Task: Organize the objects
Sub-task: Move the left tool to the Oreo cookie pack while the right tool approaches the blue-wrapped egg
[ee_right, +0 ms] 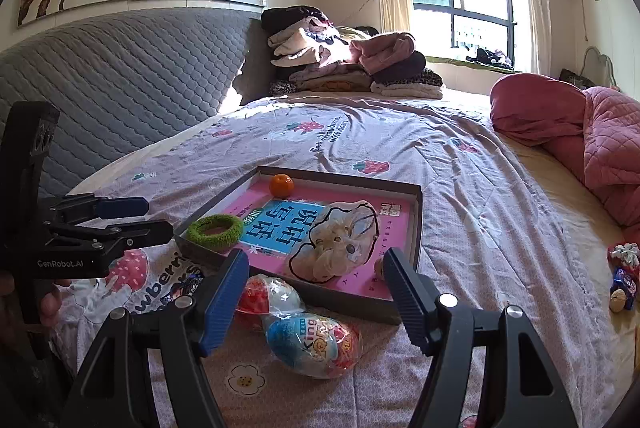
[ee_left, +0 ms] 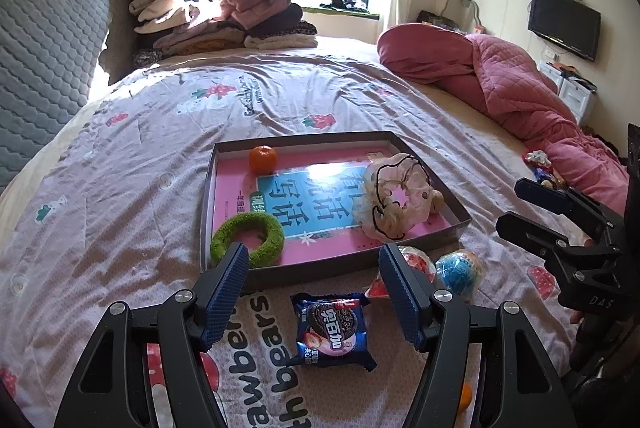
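Both of my grippers hang over the bed with their blue-padded jaws spread wide and nothing between the pads. In the left wrist view my left gripper [ee_left: 314, 292] fills the bottom of the frame, and the blue foil-wrapped cookie packet [ee_left: 334, 332] lies on the pink printed bedsheet [ee_left: 120, 211] between its fingers, below the tips — not touched by either pad. My right gripper [ee_left: 532, 205] shows at the right edge of that frame, seen from the side, jaws apart.

Centre frame sits the shallow grey cardboard box [ee_left: 448, 203] with a pink and blue book cover lining its bottom. Inside it a small orange tangerine [ee_left: 263, 159] rests near the far wall, a fuzzy green ring-shaped hair tie [ee_left: 248, 238] leans at the near left corner beside my left finger, and a cream scrunchie with black cord trim [ee_left: 394, 197] lies at the right side.

In the right wrist view my right gripper [ee_right: 316, 290] frames two round snack balls in clear wrapping — one red [ee_right: 266, 296], one blue [ee_right: 312, 344] — lying on the sheet just in front of the box's near wall, touching each other. A heap of folded clothes [ee_right: 352, 63] sits at the upper middle, and a rumpled pink quilt [ee_right: 592, 135] lies at the right.
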Demonstrator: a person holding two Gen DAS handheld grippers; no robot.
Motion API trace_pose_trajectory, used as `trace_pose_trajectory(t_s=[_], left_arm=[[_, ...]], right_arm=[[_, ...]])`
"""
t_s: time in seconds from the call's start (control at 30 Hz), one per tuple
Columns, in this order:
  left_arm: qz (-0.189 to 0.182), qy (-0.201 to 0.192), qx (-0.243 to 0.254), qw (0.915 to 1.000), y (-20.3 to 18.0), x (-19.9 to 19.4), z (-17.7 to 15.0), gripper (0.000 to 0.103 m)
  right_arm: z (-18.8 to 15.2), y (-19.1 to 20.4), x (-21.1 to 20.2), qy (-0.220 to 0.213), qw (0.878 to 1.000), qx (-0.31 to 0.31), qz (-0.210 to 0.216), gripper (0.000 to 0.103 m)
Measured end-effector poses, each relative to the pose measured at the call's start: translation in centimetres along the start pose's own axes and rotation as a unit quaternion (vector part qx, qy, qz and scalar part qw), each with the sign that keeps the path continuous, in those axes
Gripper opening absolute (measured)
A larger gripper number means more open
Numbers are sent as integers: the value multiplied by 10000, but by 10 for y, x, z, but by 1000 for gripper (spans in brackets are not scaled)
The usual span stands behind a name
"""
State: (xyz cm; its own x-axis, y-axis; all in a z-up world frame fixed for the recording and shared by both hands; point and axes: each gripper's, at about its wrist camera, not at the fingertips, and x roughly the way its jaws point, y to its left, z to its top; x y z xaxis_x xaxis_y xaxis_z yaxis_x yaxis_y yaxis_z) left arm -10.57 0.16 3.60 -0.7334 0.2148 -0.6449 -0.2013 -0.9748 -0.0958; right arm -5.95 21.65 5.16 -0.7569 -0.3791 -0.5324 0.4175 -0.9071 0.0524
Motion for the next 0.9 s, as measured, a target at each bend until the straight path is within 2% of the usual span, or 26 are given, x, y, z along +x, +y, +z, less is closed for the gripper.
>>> trace_pose_trajectory(t_s=[0.9], left_arm=[[-8,427,51,9991,-6,15,-24,69]], right_arm=[[-25,11,15,446,9986,-280,-94,69]])
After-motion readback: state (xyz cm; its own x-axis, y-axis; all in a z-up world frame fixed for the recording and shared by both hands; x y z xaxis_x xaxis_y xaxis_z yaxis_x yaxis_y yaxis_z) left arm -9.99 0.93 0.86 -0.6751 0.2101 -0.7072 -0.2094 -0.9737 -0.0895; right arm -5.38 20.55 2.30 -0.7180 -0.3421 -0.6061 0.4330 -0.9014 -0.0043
